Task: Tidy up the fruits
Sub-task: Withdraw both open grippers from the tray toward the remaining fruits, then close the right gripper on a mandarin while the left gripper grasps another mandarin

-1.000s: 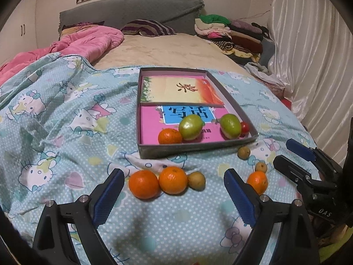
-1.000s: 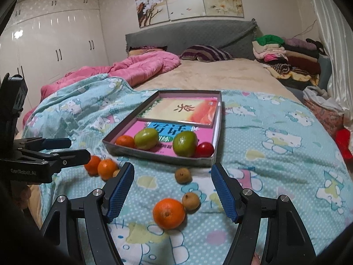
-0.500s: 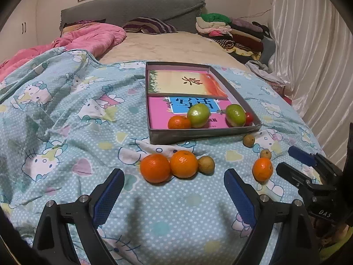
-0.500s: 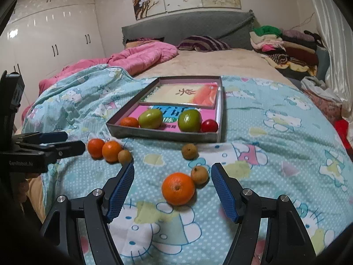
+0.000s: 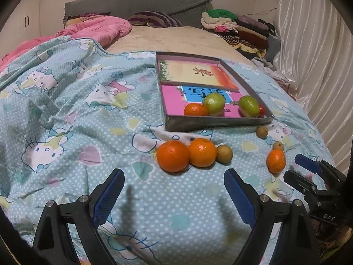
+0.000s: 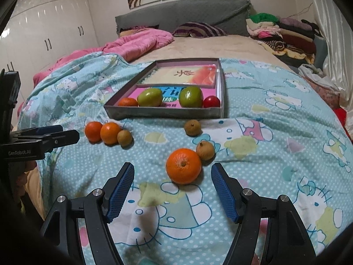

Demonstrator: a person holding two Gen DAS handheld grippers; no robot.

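Note:
A grey box (image 5: 216,123) (image 6: 163,113) on the bed holds an orange, two green fruits (image 6: 150,97) and a small red one (image 6: 211,101). On the blue quilt before it lie two oranges (image 5: 173,155) (image 5: 202,152) and a small brown fruit (image 5: 224,153), just beyond my open left gripper (image 5: 174,191). Further right lie another orange (image 6: 183,165) (image 5: 275,160) and two brown fruits (image 6: 205,150) (image 6: 192,127). My right gripper (image 6: 172,184) is open, its tips either side of that orange, just short of it and not touching. Nothing is held.
A pink duvet (image 5: 97,28) and striped pillow (image 5: 154,19) lie at the bed's head. Folded clothes (image 6: 284,33) are stacked at the far right by a white curtain (image 5: 315,66). White wardrobes (image 6: 44,28) stand at the left. The quilt is wrinkled at the left.
Both grippers have sunk and moved forward toward the fruits, which now look larger and closer. No fruit has moved and neither gripper's jaws have changed.

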